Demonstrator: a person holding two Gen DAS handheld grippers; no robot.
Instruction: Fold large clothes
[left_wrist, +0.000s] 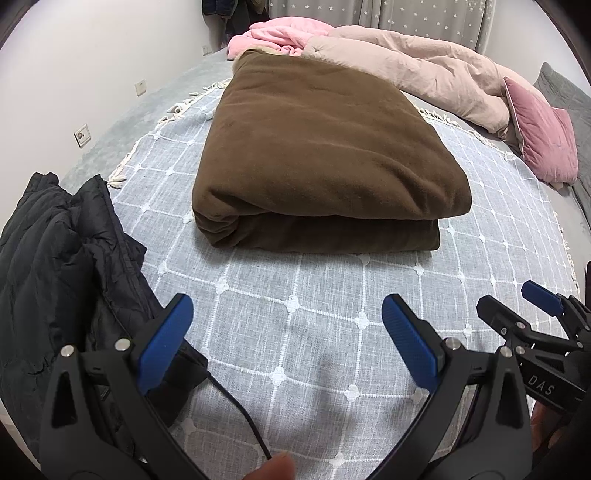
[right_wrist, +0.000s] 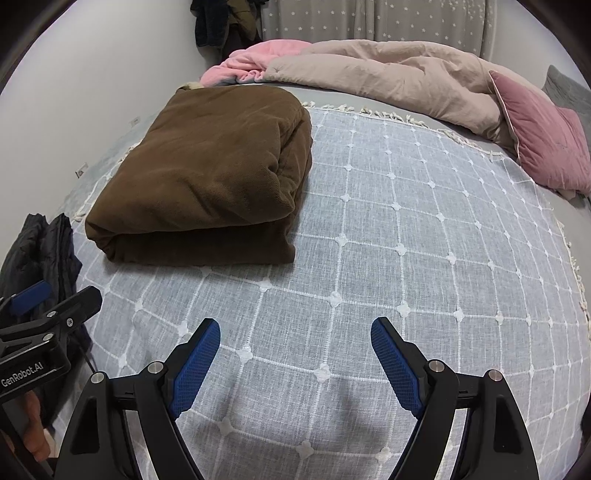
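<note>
A thick, fleecy brown coat (left_wrist: 325, 158) lies folded into a block on the gridded bedspread (left_wrist: 332, 314); beside it, both the left tool (left_wrist: 288, 343) and the right tool (right_wrist: 295, 362) gape apart, holding nothing.

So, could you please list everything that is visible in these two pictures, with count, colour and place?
folded garment: one, brown, on the checked cover, far side
checked cover: one, grey with white grid, spread over the bed
black jacket: one, crumpled, at the left edge
duvet: one, beige, bunched at the back
blanket: one, light pink, back, beside the duvet
cushion: one, dusty pink, back right
curtain: one, grey with stars, behind the bed
left gripper: one, black with blue pads, open, empty
right gripper: one, same colours, open, empty
</note>
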